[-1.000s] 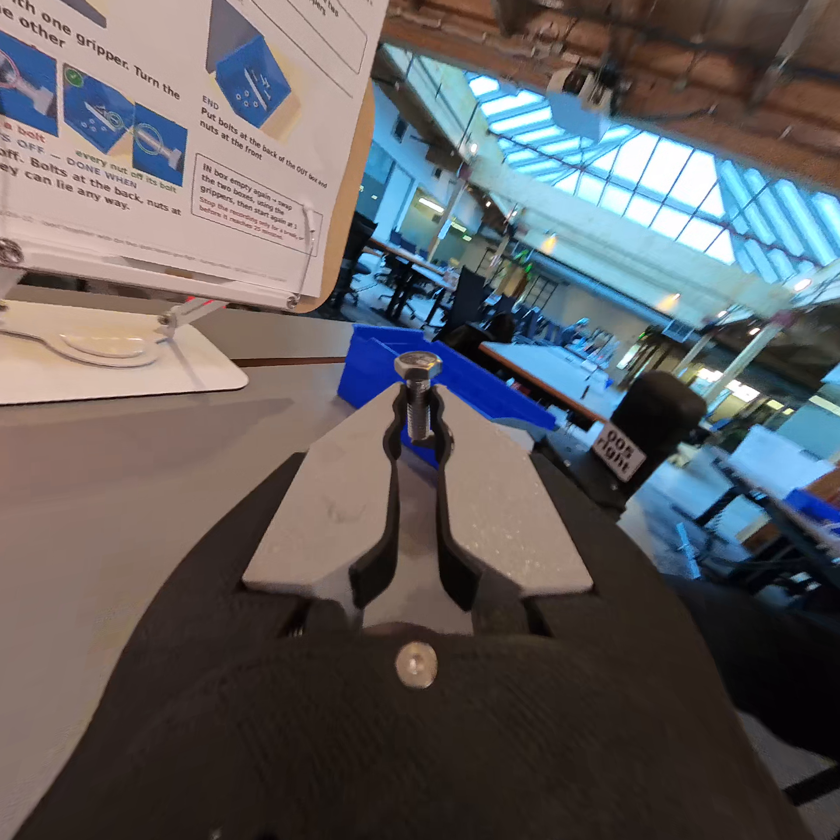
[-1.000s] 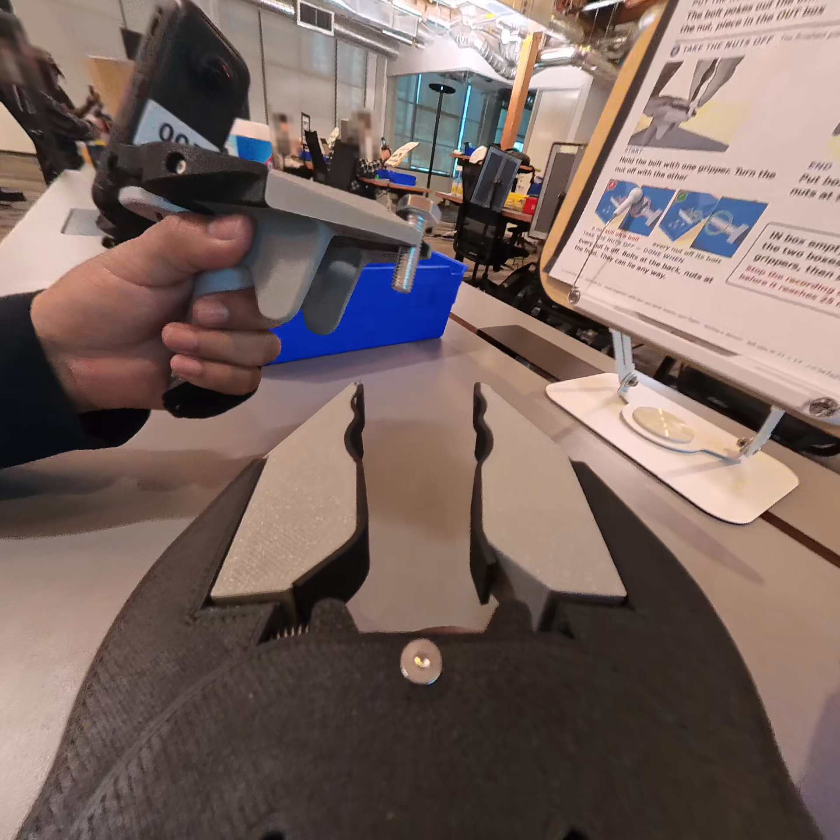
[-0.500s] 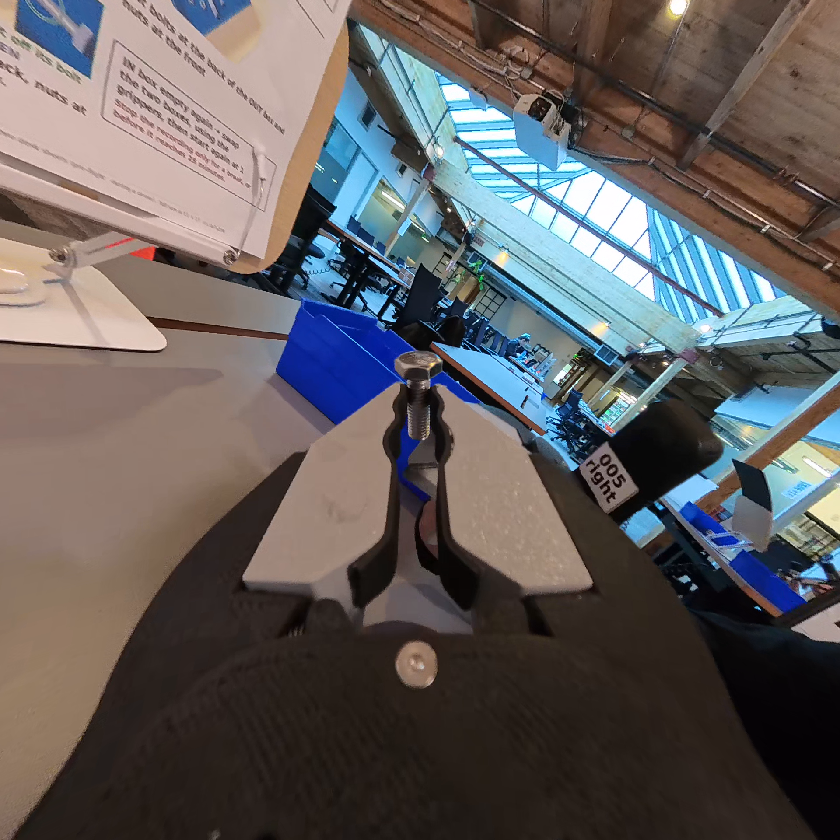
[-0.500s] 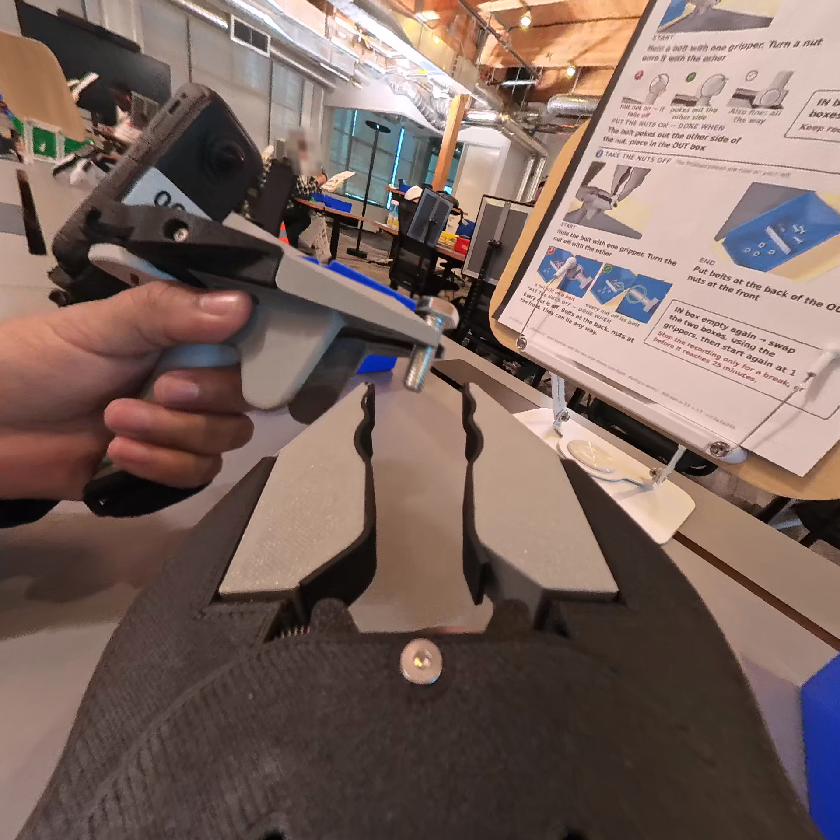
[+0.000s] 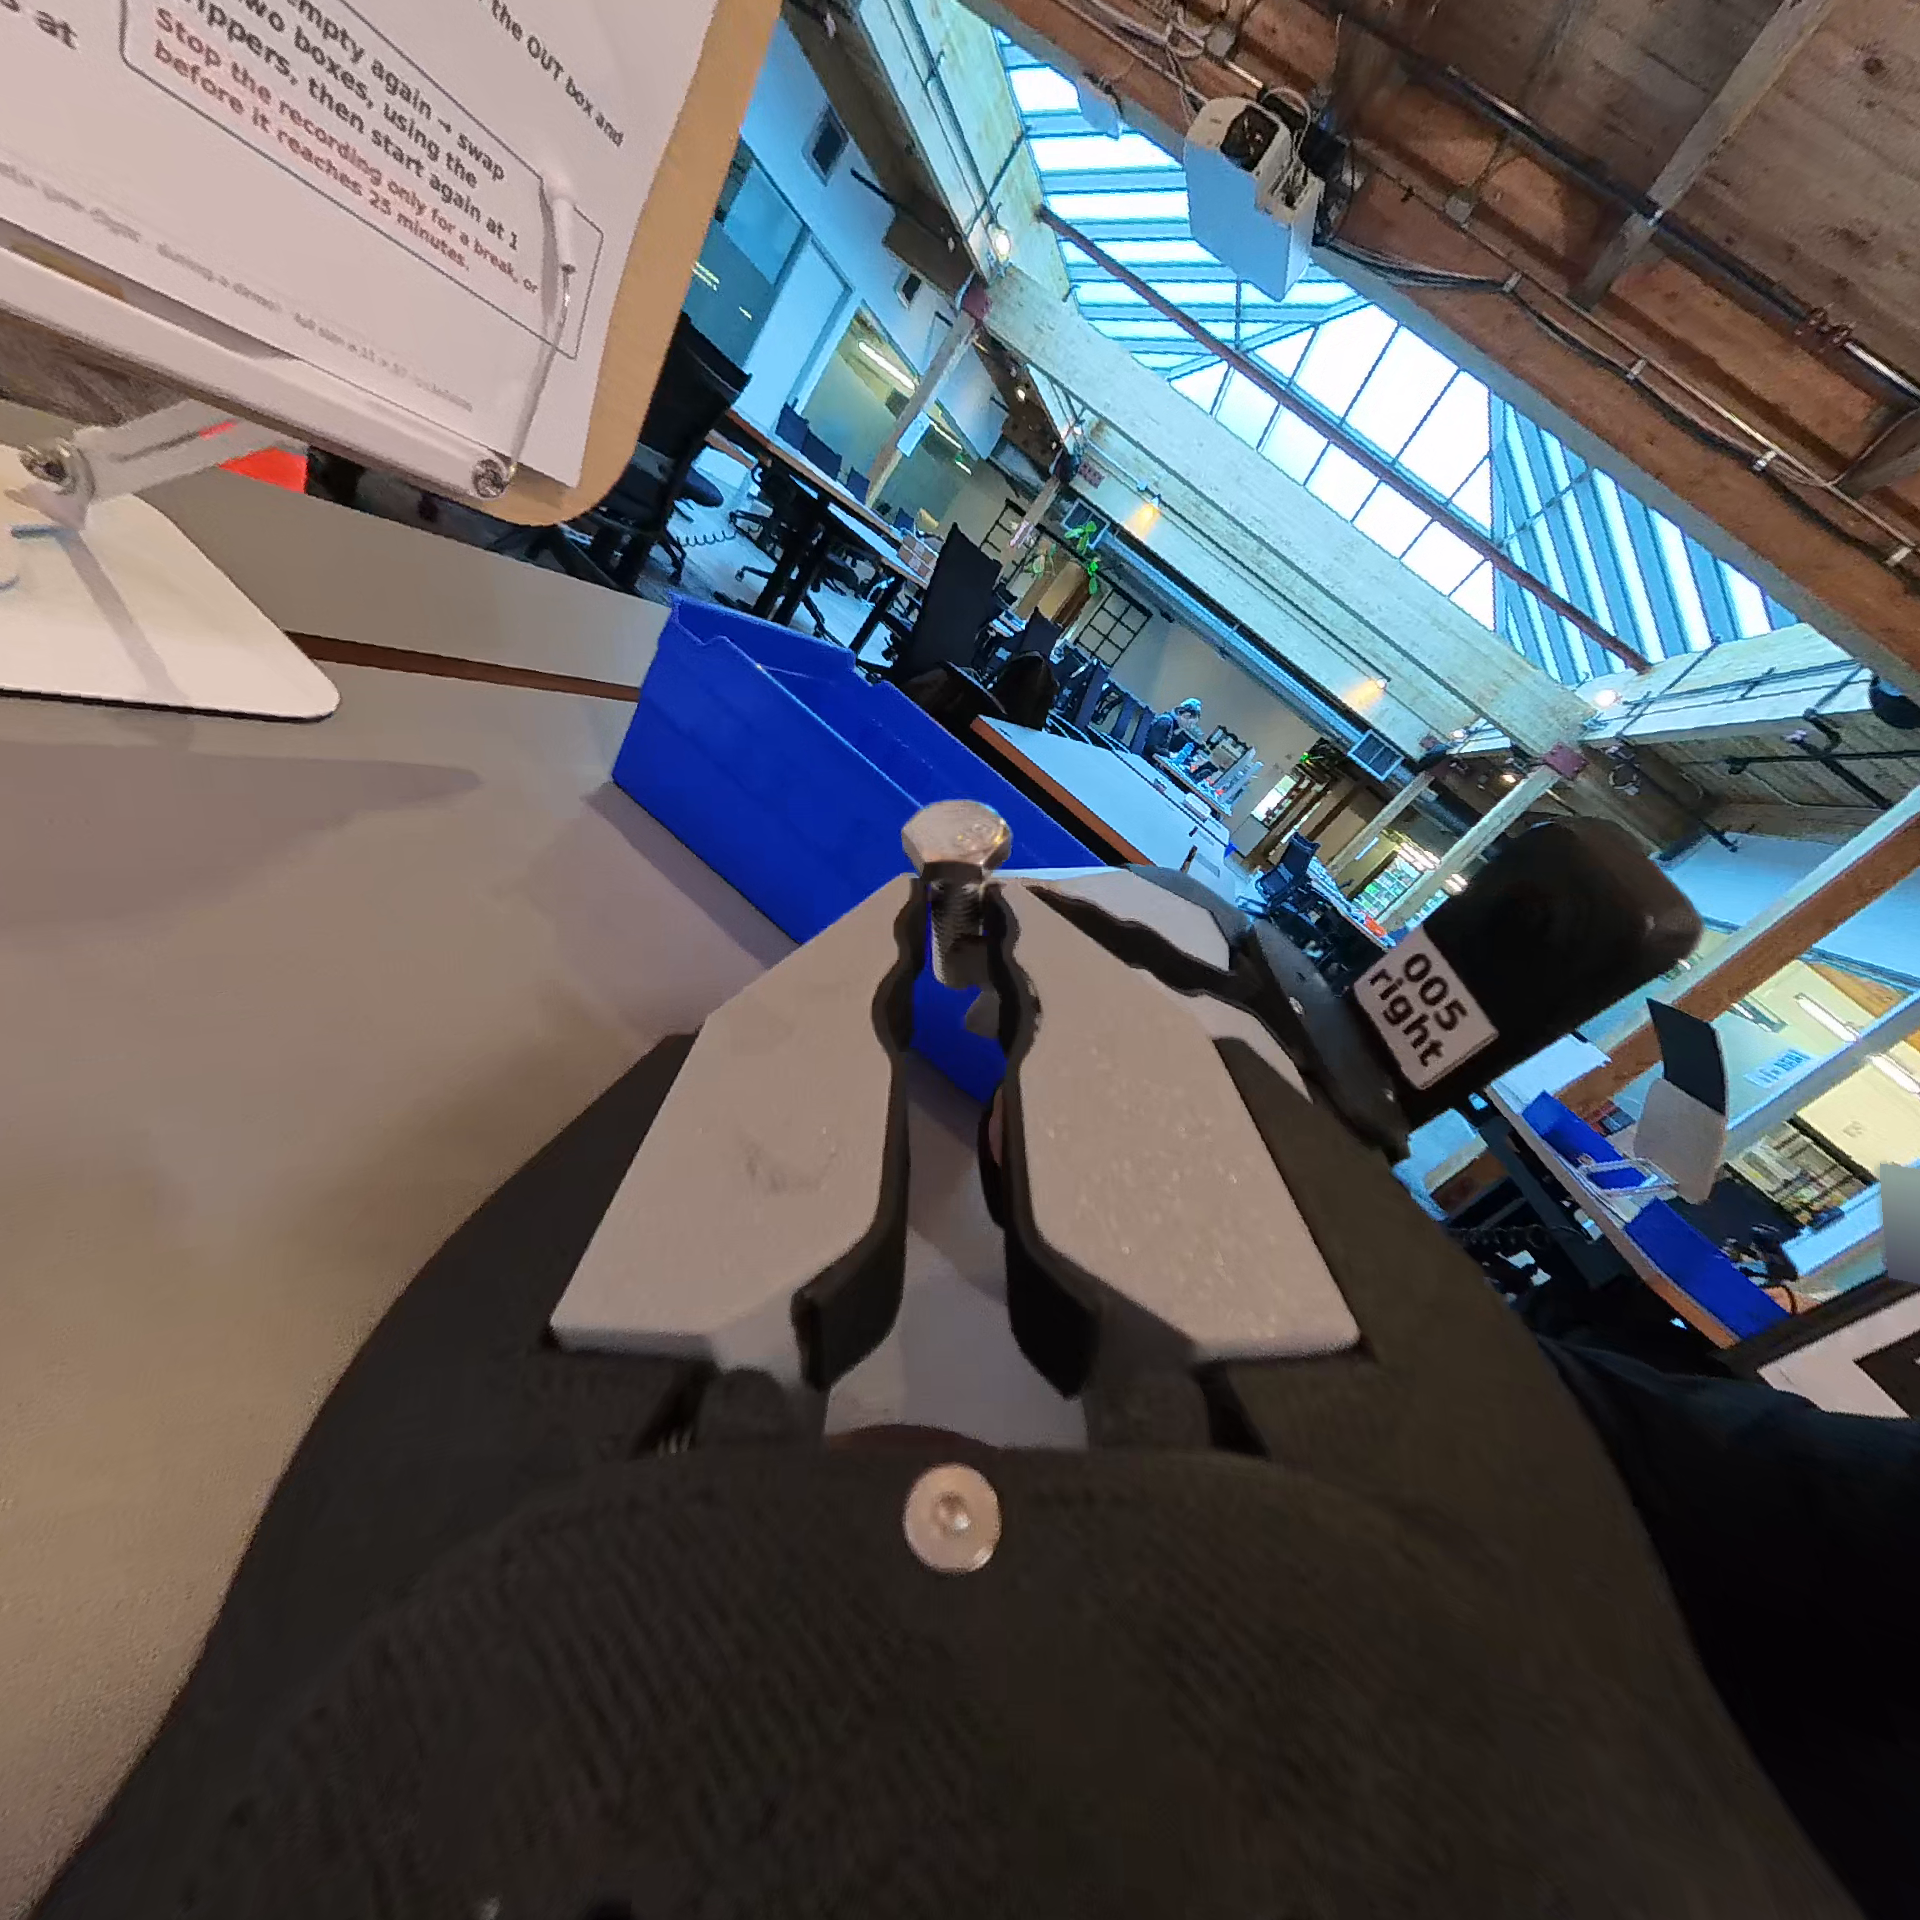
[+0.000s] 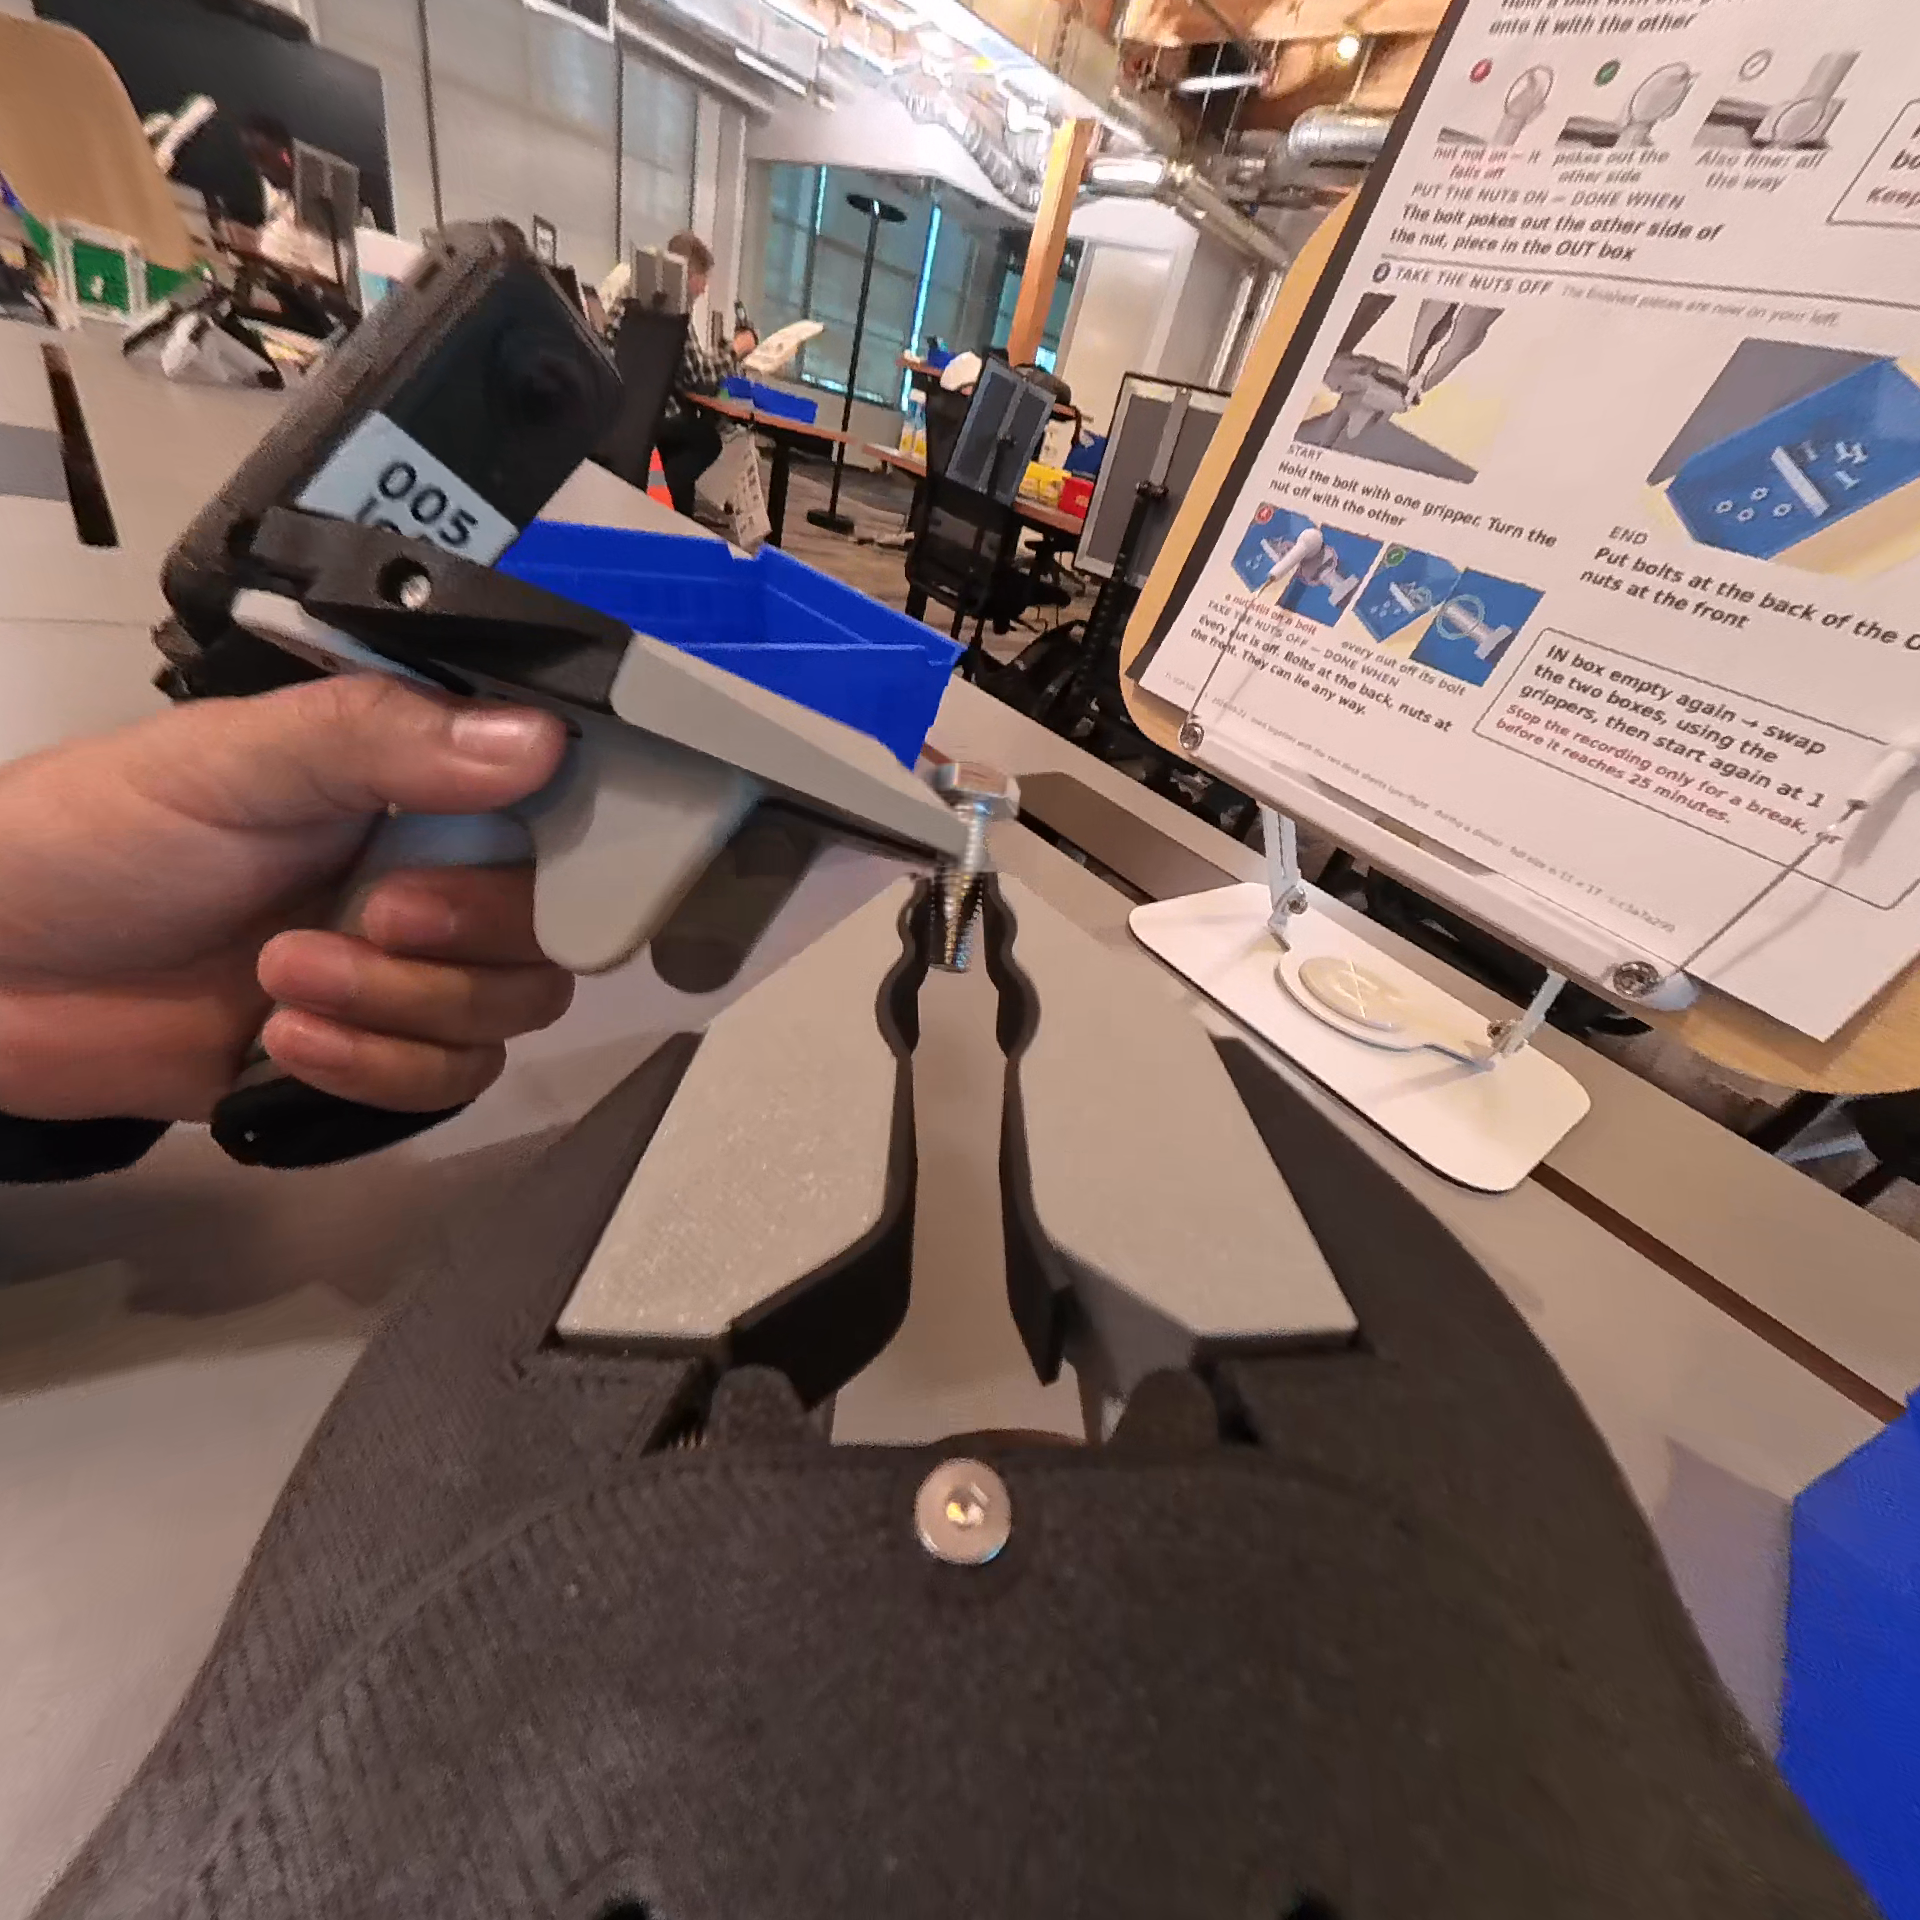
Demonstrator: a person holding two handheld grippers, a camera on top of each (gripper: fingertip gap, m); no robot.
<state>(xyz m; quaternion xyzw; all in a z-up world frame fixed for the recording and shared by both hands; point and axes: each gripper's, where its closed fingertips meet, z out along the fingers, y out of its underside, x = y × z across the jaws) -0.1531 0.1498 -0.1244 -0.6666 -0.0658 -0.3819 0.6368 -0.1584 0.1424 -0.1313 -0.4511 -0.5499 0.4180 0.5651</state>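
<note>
The left claw [image 5: 956, 940] pinched a silver hex-head bolt [image 5: 956, 878] upright at its tips, while the right claw [image 6: 956, 935] closed around its threaded lower end.

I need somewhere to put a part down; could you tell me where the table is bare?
The grey table lies bare between the white stand base and the blue bin, left of the left gripper. It is crowded where both grippers meet on the bolt, near the right gripper.
</note>
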